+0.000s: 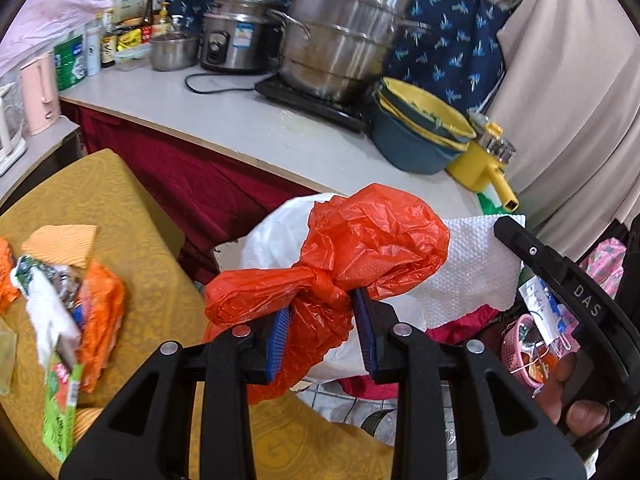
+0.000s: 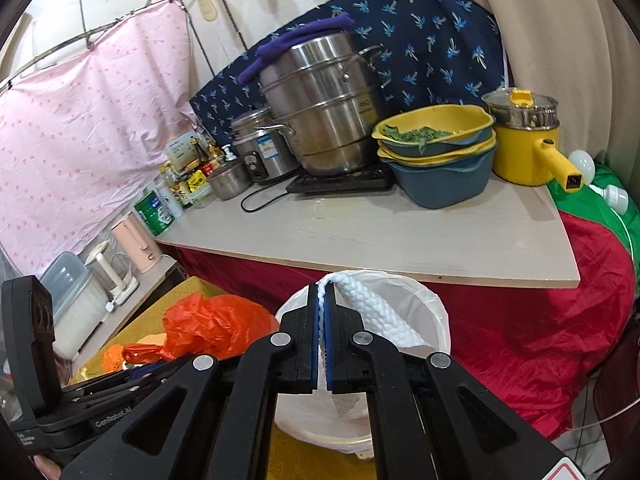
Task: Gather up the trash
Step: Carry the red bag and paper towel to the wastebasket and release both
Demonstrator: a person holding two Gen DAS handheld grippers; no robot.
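Left gripper (image 1: 320, 316) partly closed; right gripper (image 2: 322, 336) fingers pressed together.

bag (image 1: 360, 240): orange
towel (image 2: 380, 312): white, dimpled
curtain (image 2: 420, 52): navy, blue palms
sheet (image 2: 80, 128): pink, dotted
pads (image 2: 320, 344): blue
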